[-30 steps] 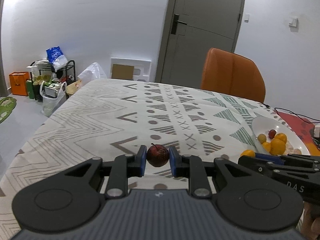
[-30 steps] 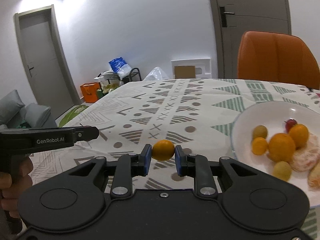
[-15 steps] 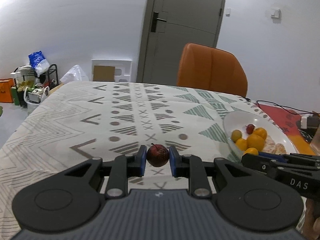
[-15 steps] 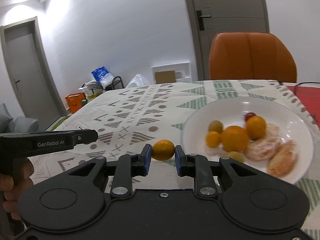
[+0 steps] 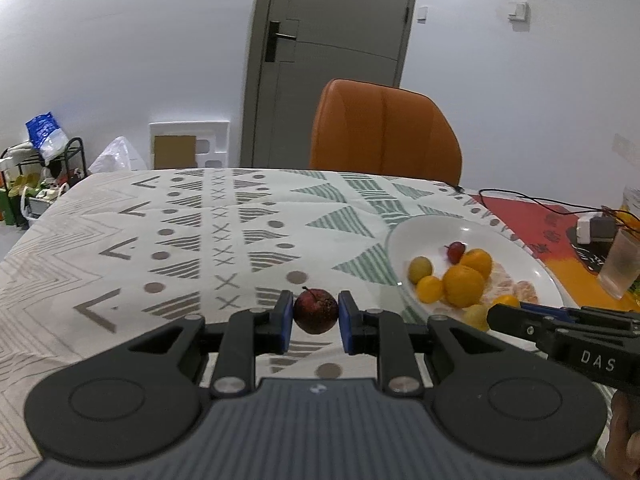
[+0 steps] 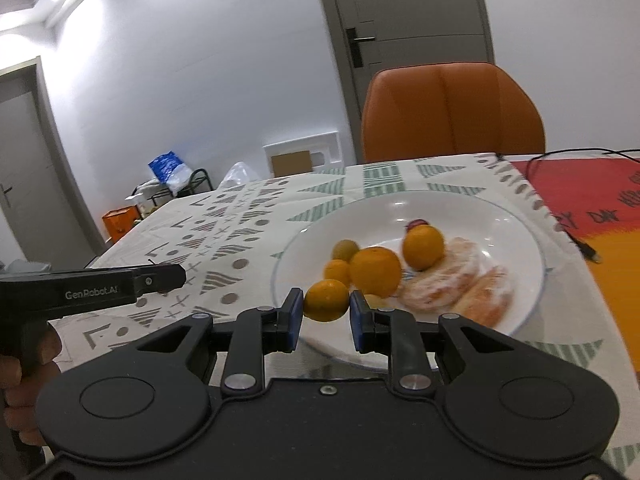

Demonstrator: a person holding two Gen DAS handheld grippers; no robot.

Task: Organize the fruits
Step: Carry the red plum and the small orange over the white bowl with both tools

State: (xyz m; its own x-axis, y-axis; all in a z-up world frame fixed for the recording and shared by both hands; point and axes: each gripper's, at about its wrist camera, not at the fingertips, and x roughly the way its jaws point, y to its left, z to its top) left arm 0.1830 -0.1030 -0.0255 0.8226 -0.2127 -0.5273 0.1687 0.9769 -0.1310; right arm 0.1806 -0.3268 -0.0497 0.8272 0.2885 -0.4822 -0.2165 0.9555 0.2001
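Note:
My left gripper [image 5: 315,318] is shut on a small dark red fruit [image 5: 315,311] and holds it above the patterned tablecloth, left of the white plate [image 5: 416,232]. My right gripper [image 6: 326,307] is shut on a small orange fruit [image 6: 326,300] and holds it over the plate's near left rim [image 6: 288,256]. The plate holds several oranges [image 6: 374,270], yellow-green fruits, a red fruit and peeled segments [image 6: 460,276]. The right gripper also shows in the left wrist view, at the right [image 5: 560,332].
An orange chair [image 5: 384,132] stands behind the table. A red mat with a cable [image 5: 532,200], a charger and a glass [image 5: 622,264] lies right of the plate. A shelf with bags [image 5: 40,168] stands on the floor to the left.
Both grippers have moved right towards the plate with their fruits held. The right gripper's orange fruit is now over the plate's rim.

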